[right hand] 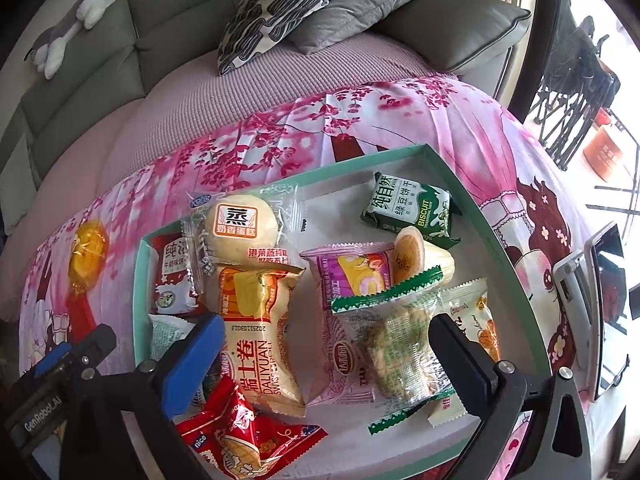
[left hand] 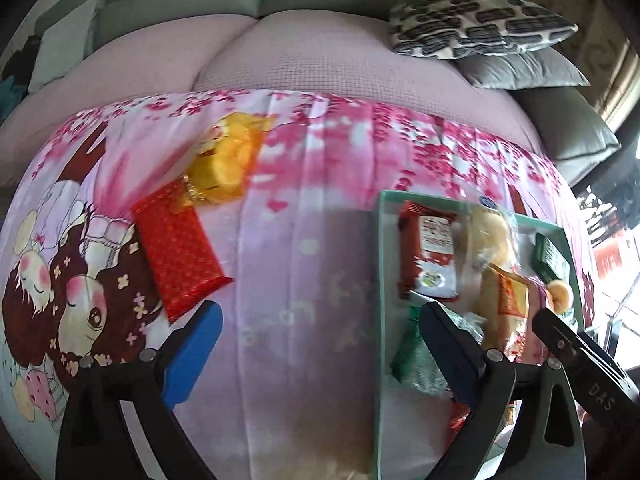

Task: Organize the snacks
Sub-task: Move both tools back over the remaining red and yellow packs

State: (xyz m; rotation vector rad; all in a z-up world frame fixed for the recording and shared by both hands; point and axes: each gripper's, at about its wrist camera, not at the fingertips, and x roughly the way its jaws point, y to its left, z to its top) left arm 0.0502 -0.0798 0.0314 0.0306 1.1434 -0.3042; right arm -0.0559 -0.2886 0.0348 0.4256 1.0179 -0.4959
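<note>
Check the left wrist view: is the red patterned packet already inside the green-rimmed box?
No, the red patterned packet lies on the pink cloth, well apart from the green-rimmed box.

We see a shallow mint-rimmed box (right hand: 472, 196) on the pink blossom cloth (right hand: 472, 120), its white floor crowded with snacks. A green biscuit pack (right hand: 412, 210) lies near its far right corner; a red-and-white pack (right hand: 172, 276) lies against its left wall. A steamed cake (right hand: 240, 226) in clear wrap overlaps a tan swiss roll bag (right hand: 260, 332) lying lengthwise mid-box. A purple roll pack (right hand: 352, 276) sits beside a green-edged clear pack (right hand: 396, 336), and a red popcorn bag (right hand: 240, 440) lies at the near edge. Left of the box, on the cloth, a red packet (left hand: 180, 256) touches a yellow-wrapped cake (left hand: 228, 160).
</note>
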